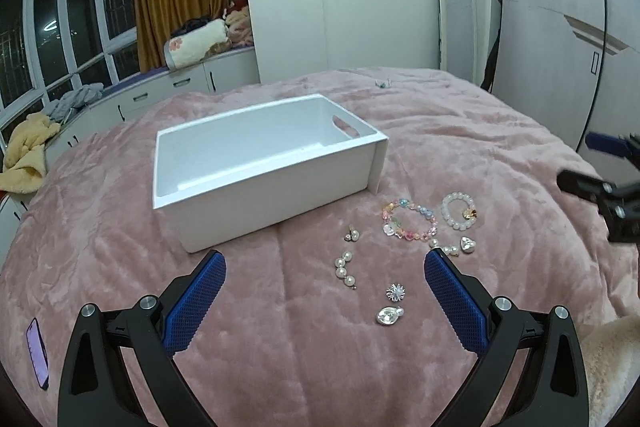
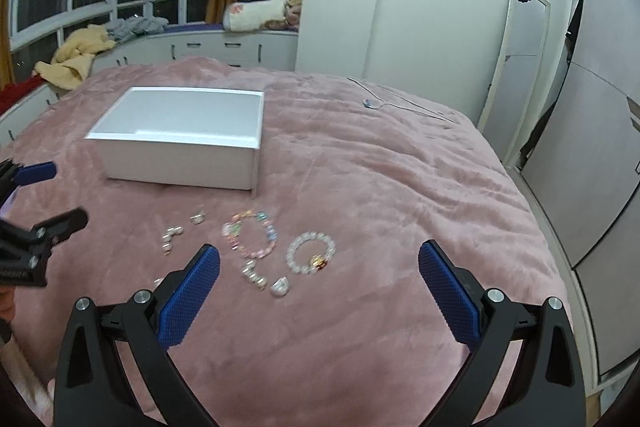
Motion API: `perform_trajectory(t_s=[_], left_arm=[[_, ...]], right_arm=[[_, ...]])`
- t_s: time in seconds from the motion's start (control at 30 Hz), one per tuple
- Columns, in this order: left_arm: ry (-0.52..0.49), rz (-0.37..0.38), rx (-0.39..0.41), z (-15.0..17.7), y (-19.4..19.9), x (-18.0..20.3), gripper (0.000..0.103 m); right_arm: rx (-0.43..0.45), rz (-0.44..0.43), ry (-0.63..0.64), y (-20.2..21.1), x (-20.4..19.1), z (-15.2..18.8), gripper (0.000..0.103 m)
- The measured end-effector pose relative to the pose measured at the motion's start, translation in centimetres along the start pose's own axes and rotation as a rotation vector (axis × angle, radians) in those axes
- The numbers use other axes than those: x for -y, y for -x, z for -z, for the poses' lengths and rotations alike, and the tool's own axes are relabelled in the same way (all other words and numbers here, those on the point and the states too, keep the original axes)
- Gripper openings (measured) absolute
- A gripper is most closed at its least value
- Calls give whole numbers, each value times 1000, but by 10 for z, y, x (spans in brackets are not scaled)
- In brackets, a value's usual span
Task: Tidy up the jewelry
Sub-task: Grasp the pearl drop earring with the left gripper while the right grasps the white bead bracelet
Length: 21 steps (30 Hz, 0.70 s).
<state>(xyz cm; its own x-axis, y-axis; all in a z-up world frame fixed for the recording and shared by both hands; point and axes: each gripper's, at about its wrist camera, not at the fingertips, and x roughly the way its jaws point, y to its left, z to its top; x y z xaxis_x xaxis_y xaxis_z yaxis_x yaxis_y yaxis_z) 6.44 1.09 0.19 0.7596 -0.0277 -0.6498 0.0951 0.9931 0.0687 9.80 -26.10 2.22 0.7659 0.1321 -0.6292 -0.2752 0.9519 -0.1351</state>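
Observation:
An empty white box [image 1: 224, 163] sits on a pink blanket [image 1: 460, 147]; it also shows in the right wrist view [image 2: 180, 151]. In front of it lie a colourful bead bracelet [image 1: 409, 219], a clear bead bracelet [image 1: 459, 215], a pearl strand [image 1: 345, 267], a small earring [image 1: 352, 235], a heart crystal [image 1: 467, 243], a starburst brooch [image 1: 396, 291] and an oval crystal [image 1: 389, 315]. My left gripper [image 1: 325, 263] is open above the small pieces. My right gripper [image 2: 319, 259] is open above the clear bracelet [image 2: 311, 253] and colourful bracelet [image 2: 251, 235].
A phone [image 1: 37, 353] lies at the blanket's near left. A white cable [image 2: 400, 102] lies at the far side of the bed. A window seat with folded bedding [image 1: 196, 43] and a yellow towel [image 1: 24, 155] lies beyond. Wardrobe doors [image 2: 592, 147] stand right.

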Motion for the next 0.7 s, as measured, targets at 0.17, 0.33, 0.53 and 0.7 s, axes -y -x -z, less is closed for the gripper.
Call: perform_trajectory(t_s=[0.17,0.33,0.53,0.7], left_arm=[[-23,16,-44,-3,-30,2,101],[-38,49,-85,3,-60,2,101],[-49,82,-125,14,-93,-1,97],[-53,127,-181,19,-122,-2,70]], right_arm=[[-36,19,-15,-36,8,-19,98],[-92,22,-16,-72,11,-19,96],[-193,19,-45,-119,13,-3,78],[-266,6,-79,-152,14,12,67]])
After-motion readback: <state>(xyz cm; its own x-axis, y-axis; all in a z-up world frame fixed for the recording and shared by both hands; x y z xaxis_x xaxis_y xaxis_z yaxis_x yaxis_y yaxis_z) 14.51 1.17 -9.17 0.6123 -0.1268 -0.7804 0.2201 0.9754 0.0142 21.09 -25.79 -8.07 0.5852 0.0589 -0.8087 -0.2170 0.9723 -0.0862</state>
